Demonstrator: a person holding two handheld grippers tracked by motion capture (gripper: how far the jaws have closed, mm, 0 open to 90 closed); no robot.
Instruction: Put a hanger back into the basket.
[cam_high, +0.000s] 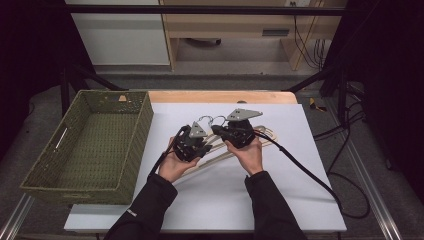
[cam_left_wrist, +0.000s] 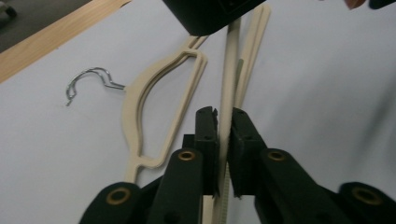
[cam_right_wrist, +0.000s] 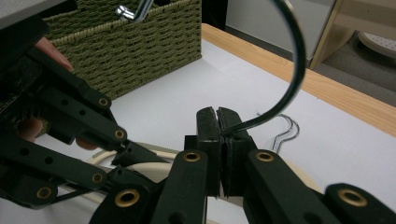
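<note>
Above the white table sheet, both grippers grip one cream plastic hanger: left gripper clamps its bar, right gripper its metal hook; the green woven basket sits unfilled.

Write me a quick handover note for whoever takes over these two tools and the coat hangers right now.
Left tool: shut on the bar of a cream hanger, held up off the table.
Right tool: shut on that hanger's metal hook.
Both tools sit close together over the white table cover, above the middle of the table.
More cream hangers lie flat on the cover underneath, hooks pointing to the far edge.
The green woven basket on the left has nothing in it.
Done: one hanger picked out of the pile.
Left: probably move it to the basket, then the others.
</note>
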